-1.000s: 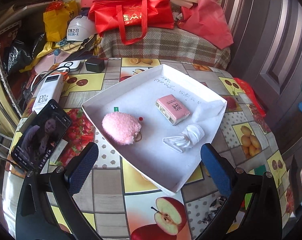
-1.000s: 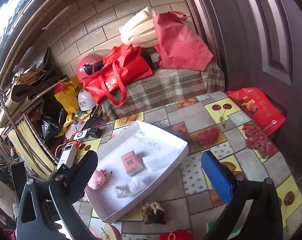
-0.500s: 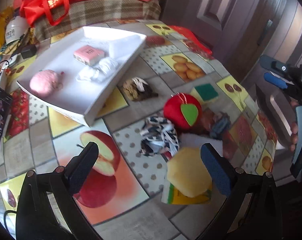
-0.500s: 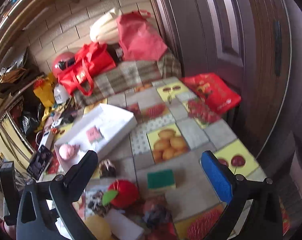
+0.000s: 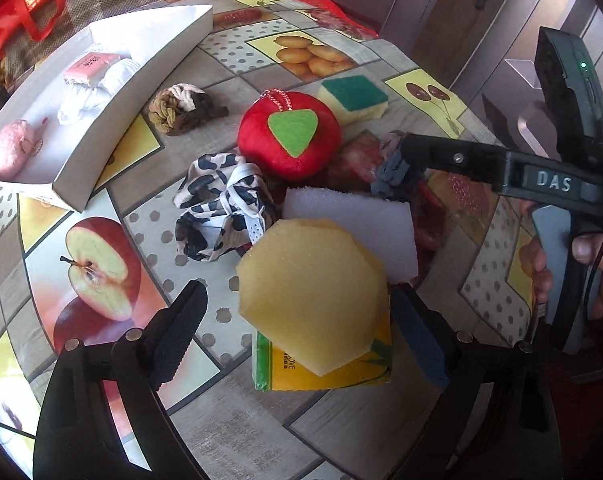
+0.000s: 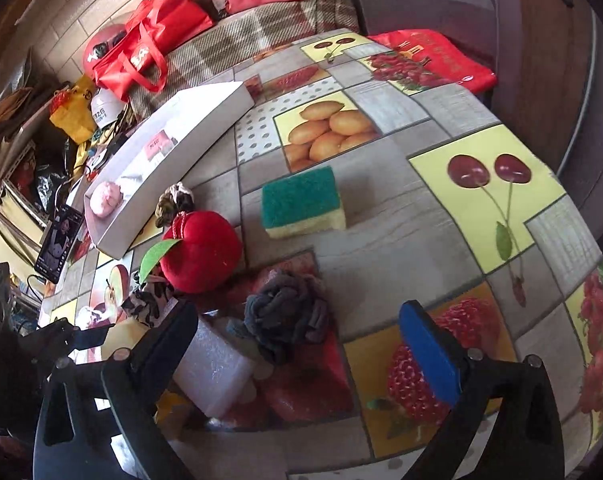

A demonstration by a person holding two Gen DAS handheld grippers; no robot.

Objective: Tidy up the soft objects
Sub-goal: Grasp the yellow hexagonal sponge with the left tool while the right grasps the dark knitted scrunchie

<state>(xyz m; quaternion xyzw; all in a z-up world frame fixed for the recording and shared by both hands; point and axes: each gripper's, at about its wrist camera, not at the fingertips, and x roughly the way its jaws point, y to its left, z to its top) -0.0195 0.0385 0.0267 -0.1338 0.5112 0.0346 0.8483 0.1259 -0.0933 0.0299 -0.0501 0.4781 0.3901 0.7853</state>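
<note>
My left gripper (image 5: 297,300) hangs over a yellow sponge (image 5: 309,292) that lies on a yellow-green tissue packet (image 5: 321,368). Its jaws are closing with the sponge between them, and the pads do not press on it. My right gripper (image 6: 297,328) straddles a grey scrunchie (image 6: 285,320) beside a white foam block (image 6: 217,368). Its jaws are closing too, clear of the scrunchie. Nearby lie a red plush apple (image 5: 289,136), a black-and-white cloth (image 5: 221,204), a brown scrunchie (image 5: 181,108) and a green-topped sponge (image 6: 301,204). The white tray (image 5: 141,92) holds a pink plush (image 5: 9,148), a pink packet (image 5: 91,66) and white socks (image 5: 97,96).
A phone (image 6: 57,240) lies beyond the tray at the table's left edge. Red bags (image 6: 149,44) and a helmet sit on a checked bench behind the table. A dark door stands to the right. A person's hand (image 5: 597,264) holds the right gripper's handle.
Both grippers have swung away from the tray and come down over the pile of soft things near the table's front. Their jaws have narrowed a little.
</note>
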